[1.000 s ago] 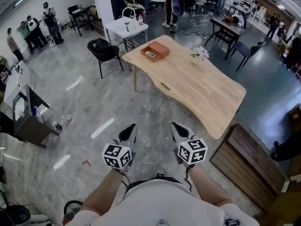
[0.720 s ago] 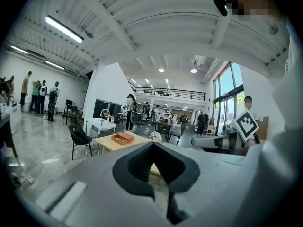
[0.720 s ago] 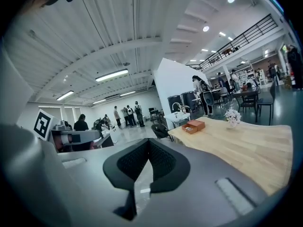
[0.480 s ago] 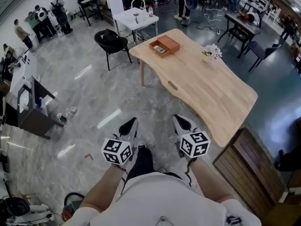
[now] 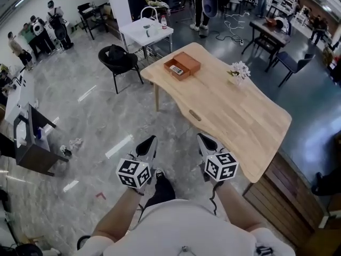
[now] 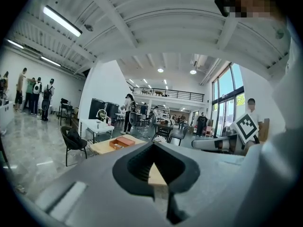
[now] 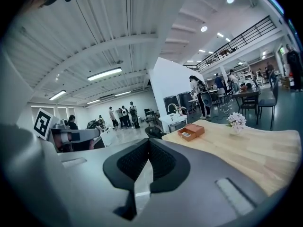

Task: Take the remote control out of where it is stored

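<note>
Table [image 5: 234, 111], open box [image 5: 189, 63] (remote control [image 5: 176, 69] inside)

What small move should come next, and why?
Probably step toward the far end of the light wooden table, where the open brown rectangular box with what seems the remote control lies. The left gripper and right gripper are shut, empty, near the body, far from it.

Pale smooth matt wood table [image 5: 234, 111]. Glossy grey marbled floor [image 5: 96, 116], light streaks reflected. Matt brown box [image 5: 181, 65] at the far end of the table, cardboard or wood unclear. Matt grey plastic left gripper [image 5: 148, 143] and right gripper [image 5: 205, 141], black ribbed pads [image 7: 130, 162]. White cloth shirt [image 5: 181, 228]. Dark slatted wood panel [image 5: 277, 188] near right.
</note>
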